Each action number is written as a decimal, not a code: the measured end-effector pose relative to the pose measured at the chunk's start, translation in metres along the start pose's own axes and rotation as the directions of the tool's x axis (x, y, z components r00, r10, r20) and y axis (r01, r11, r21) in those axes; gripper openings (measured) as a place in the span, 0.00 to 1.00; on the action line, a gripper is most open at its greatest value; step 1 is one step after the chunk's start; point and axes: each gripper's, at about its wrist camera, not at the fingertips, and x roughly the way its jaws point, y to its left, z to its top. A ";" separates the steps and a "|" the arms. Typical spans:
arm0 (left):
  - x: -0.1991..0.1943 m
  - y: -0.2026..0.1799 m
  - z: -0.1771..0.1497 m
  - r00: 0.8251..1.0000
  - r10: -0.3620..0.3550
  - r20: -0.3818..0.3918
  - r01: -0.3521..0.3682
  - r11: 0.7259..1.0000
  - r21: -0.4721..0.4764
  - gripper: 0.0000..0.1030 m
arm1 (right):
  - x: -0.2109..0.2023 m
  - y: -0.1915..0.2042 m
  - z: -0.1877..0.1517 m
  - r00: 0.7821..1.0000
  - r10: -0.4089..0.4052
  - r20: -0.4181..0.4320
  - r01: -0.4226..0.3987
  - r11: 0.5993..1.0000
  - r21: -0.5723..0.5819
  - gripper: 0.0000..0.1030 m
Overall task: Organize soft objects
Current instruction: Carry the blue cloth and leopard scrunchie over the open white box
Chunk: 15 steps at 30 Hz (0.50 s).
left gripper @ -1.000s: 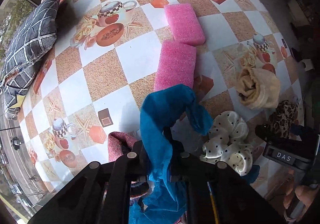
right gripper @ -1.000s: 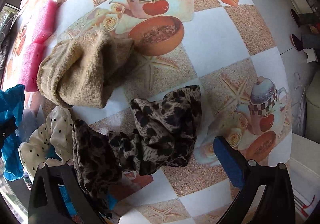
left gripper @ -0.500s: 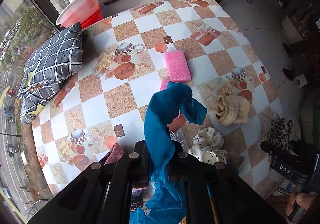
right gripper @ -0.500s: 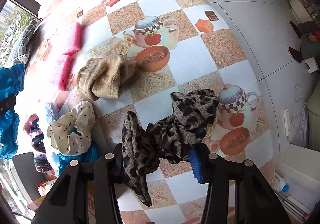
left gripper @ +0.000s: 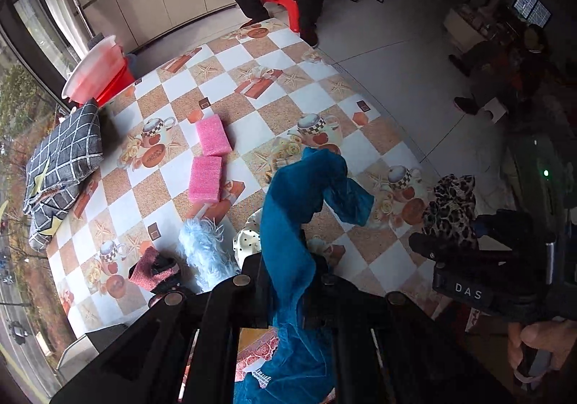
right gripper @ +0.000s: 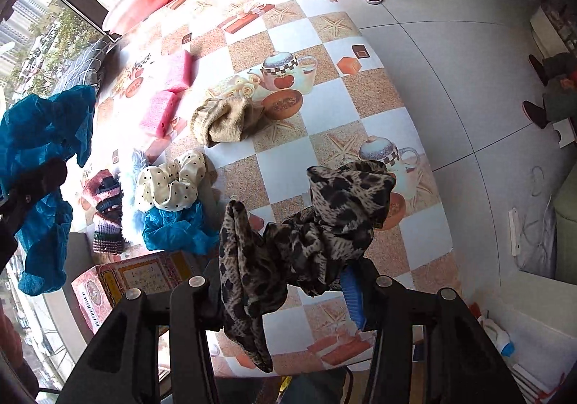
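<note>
while above the table (right gripper: 324, 108), left gripper (left gripper: 288, 270) clamping blue cloth (left gripper: 295, 194), right gripper (right gripper: 285, 277) clamping leopard-print cloth (right gripper: 324, 223)

Daylight from the left-hand windows (right gripper: 54, 43), glare there, dark vignetted fisheye corners.

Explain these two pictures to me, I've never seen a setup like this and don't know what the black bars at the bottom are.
No robot here: a person holds a two-finger grabber in each hand, each with a fisheye camera looking along its fingers. The black bars are those fingers.

One picture is from the left tool, shut on a blue cloth. The other is from the right tool, shut on a leopard-print scarf. Both cloths hang above the table.

Lying on its checkered cover: two pink foam blocks, a beige knit piece, a polka-dot scrunchie on another blue cloth, pale blue fluffy fabric and a dark pink knit item. A plaid cushion sits at the edge.
</note>
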 end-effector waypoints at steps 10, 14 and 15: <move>-0.024 -0.084 -0.045 0.999 -0.028 -0.037 0.035 0.978 0.207 0.09 | -0.021 -0.032 -0.033 0.999 0.037 -0.015 -0.037 0.999 0.003 0.49; -0.021 -0.106 -0.062 0.997 0.005 -0.077 0.013 0.971 0.237 0.09 | -0.025 -0.044 -0.036 0.999 0.049 -0.022 -0.049 0.999 -0.014 0.49; -0.021 -0.110 -0.066 0.996 0.003 -0.085 0.017 0.972 0.236 0.09 | -0.027 -0.045 -0.036 0.998 0.051 -0.020 -0.051 0.998 -0.022 0.49</move>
